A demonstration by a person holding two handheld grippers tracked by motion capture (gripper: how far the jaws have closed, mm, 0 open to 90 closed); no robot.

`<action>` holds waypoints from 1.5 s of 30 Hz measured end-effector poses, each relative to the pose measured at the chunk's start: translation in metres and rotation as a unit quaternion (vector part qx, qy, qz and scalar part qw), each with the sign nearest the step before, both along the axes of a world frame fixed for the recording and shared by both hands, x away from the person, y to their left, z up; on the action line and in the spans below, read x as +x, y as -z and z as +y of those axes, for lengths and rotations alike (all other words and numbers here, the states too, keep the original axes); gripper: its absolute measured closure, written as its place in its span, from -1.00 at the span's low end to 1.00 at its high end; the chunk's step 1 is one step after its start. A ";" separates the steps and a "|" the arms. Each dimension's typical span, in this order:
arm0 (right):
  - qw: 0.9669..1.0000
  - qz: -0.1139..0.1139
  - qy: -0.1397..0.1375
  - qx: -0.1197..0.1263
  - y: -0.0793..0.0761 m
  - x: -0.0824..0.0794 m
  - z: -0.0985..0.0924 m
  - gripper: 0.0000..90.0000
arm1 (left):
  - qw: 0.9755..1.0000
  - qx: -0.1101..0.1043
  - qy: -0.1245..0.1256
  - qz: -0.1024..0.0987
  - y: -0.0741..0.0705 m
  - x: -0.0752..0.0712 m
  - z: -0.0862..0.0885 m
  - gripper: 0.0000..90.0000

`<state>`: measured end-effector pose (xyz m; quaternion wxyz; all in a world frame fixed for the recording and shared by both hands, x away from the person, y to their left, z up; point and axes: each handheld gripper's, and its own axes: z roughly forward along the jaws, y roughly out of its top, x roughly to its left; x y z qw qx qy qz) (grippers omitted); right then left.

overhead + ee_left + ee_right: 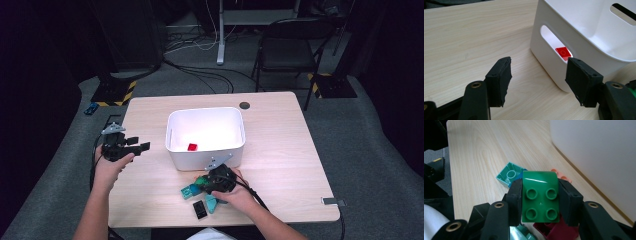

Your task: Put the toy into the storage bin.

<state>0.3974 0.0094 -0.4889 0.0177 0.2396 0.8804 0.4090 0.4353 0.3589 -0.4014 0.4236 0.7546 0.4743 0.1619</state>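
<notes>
green brick point(540, 198) pinched studs-up between right gripper point(540, 202) pads just above the table beside the loose bricks, white bin point(205, 150) just ahead and close to this hand, left gripper point(537, 80) spread, holding nothing, off bin's far side.

- Place: a lab or studio space.
- Evidence: grey carpet, loose cables point(200, 70) on the floor, hazard-striped stand bases point(116, 93), folding chair point(290, 50) far right.
</notes>
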 end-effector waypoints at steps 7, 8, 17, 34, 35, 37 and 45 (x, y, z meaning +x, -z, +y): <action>1.000 -0.012 -0.005 0.002 -0.012 0.000 -0.002 0.29 | 1.000 -0.002 -0.002 0.000 0.000 0.000 0.000 -0.18; 1.000 -0.011 -0.006 0.003 -0.013 -0.001 -0.002 0.29 | 1.000 -0.001 -0.001 0.000 0.000 0.000 0.000 -0.18; 1.000 -0.015 -0.014 0.005 -0.031 -0.005 -0.003 0.30 | 1.000 -0.001 -0.001 0.000 0.000 0.000 0.000 -0.18; 0.999 -0.029 -0.026 0.013 -0.083 -0.009 -0.010 0.30 | 1.000 -0.002 -0.002 0.002 0.000 0.000 0.001 -0.18; 0.999 -0.032 -0.026 0.014 -0.092 -0.008 -0.011 0.30 | 1.000 -0.002 -0.003 0.002 0.000 0.000 0.001 -0.18; 0.999 -0.039 -0.024 0.014 -0.101 -0.006 -0.012 0.30 | 1.000 -0.001 -0.003 0.002 0.000 0.000 0.001 -0.18; 0.998 -0.056 -0.012 0.016 -0.128 0.008 -0.013 0.30 | 1.000 -0.003 -0.001 0.001 0.000 0.000 0.001 -0.18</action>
